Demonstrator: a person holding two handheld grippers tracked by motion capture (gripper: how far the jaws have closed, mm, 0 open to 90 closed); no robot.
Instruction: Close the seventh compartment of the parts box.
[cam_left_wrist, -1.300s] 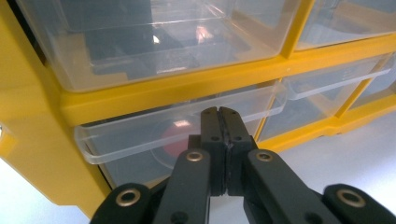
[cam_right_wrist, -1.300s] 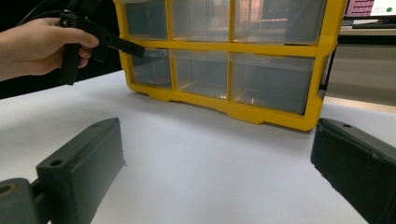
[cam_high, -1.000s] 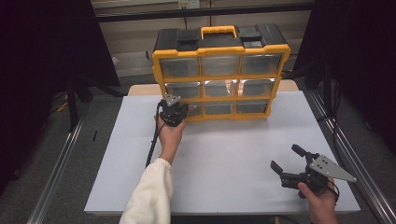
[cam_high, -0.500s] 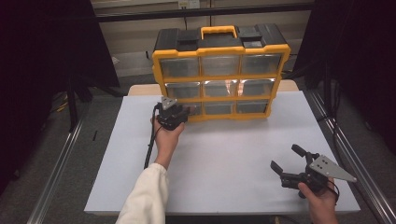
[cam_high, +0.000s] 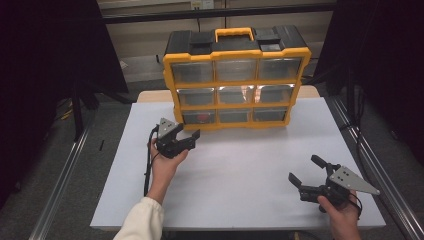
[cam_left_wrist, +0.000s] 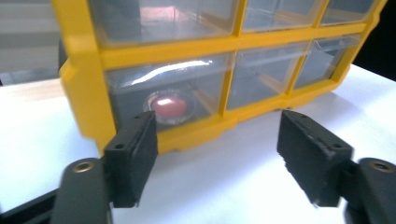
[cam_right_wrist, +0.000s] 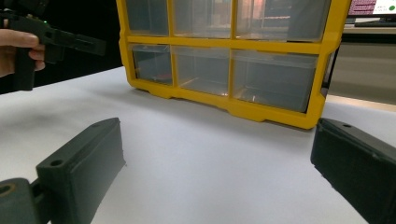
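Observation:
A yellow organizer with a black top and nine clear drawers stands at the back of the white table. Something small and red lies in its bottom-left drawer. My left gripper is open and empty a short way in front of that drawer, held above the table. My right gripper is open and empty near the front right of the table, facing the organizer. The left gripper also appears far off in the right gripper view.
A yellow carry handle tops the organizer. Metal rails run along both sides of the table, with dark curtains beyond. A black cable trails from the left gripper over the table. Bare tabletop lies between the two grippers.
My left gripper has drawn back from the organizer's bottom-left drawer toward the person and slightly left, still open. The right gripper has not moved.

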